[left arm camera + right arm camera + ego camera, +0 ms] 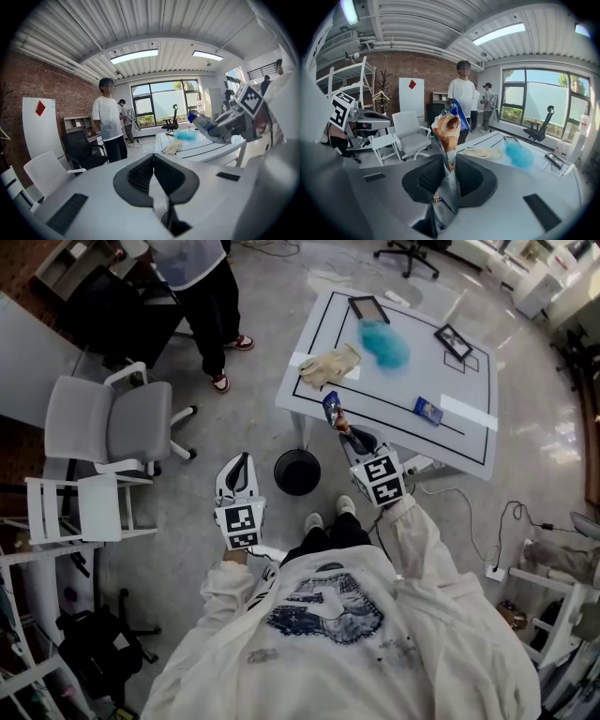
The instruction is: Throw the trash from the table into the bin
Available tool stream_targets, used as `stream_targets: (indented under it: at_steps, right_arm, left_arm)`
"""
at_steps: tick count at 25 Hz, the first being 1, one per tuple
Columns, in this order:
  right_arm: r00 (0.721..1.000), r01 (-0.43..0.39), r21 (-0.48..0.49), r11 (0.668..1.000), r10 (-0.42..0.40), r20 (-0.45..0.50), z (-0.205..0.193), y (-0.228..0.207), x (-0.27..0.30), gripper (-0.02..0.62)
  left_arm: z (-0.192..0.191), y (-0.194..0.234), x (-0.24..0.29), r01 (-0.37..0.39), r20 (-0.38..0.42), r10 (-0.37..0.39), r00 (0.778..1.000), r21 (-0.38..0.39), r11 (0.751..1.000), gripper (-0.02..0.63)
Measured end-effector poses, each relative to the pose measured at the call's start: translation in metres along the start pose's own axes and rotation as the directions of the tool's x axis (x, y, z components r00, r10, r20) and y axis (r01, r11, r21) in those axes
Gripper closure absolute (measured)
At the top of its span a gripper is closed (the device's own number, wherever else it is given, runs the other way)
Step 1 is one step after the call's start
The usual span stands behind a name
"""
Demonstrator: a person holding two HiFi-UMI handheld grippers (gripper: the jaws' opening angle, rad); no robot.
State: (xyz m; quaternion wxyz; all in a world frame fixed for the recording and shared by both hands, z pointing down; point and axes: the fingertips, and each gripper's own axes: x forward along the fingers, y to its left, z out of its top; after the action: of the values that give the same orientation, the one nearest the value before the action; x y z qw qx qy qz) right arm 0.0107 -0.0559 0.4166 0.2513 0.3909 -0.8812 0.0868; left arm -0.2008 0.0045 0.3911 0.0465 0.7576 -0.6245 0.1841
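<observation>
The right claw (450,164) is pinched narrow on a snack wrapper (446,129). It grips the flattened lower end, so the printed upper part stands up free beyond the jaws. That hold looks chosen so the wrapper will drop away cleanly when the jaws part.

In the head view this claw (343,425) and its wrapper (331,409) are at the near edge of the bench (412,371). The black bin (297,472) stands on the floor just beside the bench leg, lower and to the left, so I judge the carry short.

The left claw (153,157) has its jaws together with nothing between them. It hangs over the floor to the left of the bin, out of the way.

On the bench lie a pale glove (330,365), a blue fluffy clump (384,343) and a small blue packet (427,411), not yet binned.
</observation>
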Motion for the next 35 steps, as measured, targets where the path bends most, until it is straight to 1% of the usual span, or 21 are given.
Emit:
stream_targets:
  at_steps: [7, 10, 14, 18, 23, 26, 29, 35]
  right_arm:
    - [0.995, -0.101, -0.014, 0.995, 0.100, -0.021, -0.006, 0.036, 0.037, 0.525]
    - [0.990, -0.136, -0.015, 0.991, 0.135, -0.032, -0.010, 0.048, 0.055, 0.525]
    - [0.985, -0.169, -0.022, 0.985, 0.168, -0.049, -0.020, 0.060, 0.073, 0.525]
    - [0.982, -0.183, -0.024, 0.983, 0.182, -0.059, -0.031, 0.063, 0.088, 0.525]
    - [0.974, -0.206, -0.023, 0.978, 0.202, -0.101, -0.058, 0.068, 0.105, 0.525]
    - [0.970, -0.218, -0.017, 0.976, 0.215, -0.116, -0.075, 0.072, 0.119, 0.525]
    - [0.962, -0.237, -0.005, 0.971, 0.234, -0.139, -0.097, 0.079, 0.129, 0.525]
    - [0.945, -0.271, 0.012, 0.962, 0.269, -0.189, -0.145, 0.090, 0.159, 0.525]
  left_arm:
    - [-0.033, 0.014, 0.003, -0.041, -0.055, 0.039, 0.998, -0.027, 0.999, 0.598]
    - [-0.044, 0.021, 0.010, -0.060, -0.063, 0.058, 0.996, -0.038, 0.997, 0.598]
    - [-0.058, 0.027, 0.017, -0.094, -0.052, 0.092, 0.994, -0.053, 0.994, 0.598]
    - [-0.075, 0.029, 0.028, -0.108, -0.068, 0.104, 0.992, -0.062, 0.992, 0.597]
    - [-0.103, 0.026, 0.038, -0.113, -0.096, 0.105, 0.990, -0.075, 0.991, 0.598]
    - [-0.122, 0.027, 0.045, -0.127, -0.102, 0.119, 0.988, -0.078, 0.989, 0.598]
    - [-0.141, 0.023, 0.051, -0.138, -0.105, 0.129, 0.986, -0.083, 0.987, 0.598]
    - [-0.188, 0.011, 0.067, -0.129, -0.143, 0.115, 0.983, -0.100, 0.987, 0.598]
